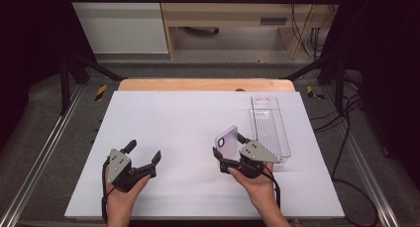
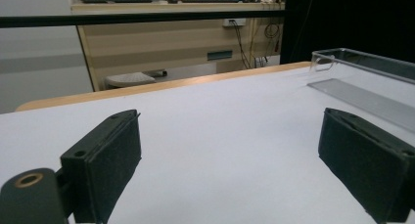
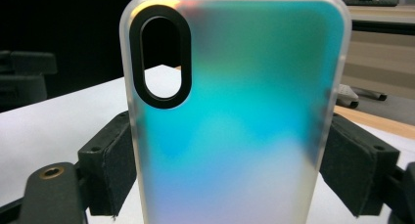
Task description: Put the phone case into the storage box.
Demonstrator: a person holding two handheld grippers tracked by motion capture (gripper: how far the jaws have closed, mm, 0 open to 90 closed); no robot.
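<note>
An iridescent phone case with a black oval camera cut-out stands upright in my right gripper, which is shut on it across its width. Seen from the right gripper view, the phone case sits between the two pads, its colours running from teal to pale violet. My left gripper rests low over the white mat at the front left, jaws spread wide with nothing between them. In the left gripper view its pads stand far apart over the bare mat.
A clear plastic tray lies along the right side of the mat, just beyond my right gripper; the tray also shows in the left gripper view. The wooden table edge runs along the back. Black frame bars and cables flank the table.
</note>
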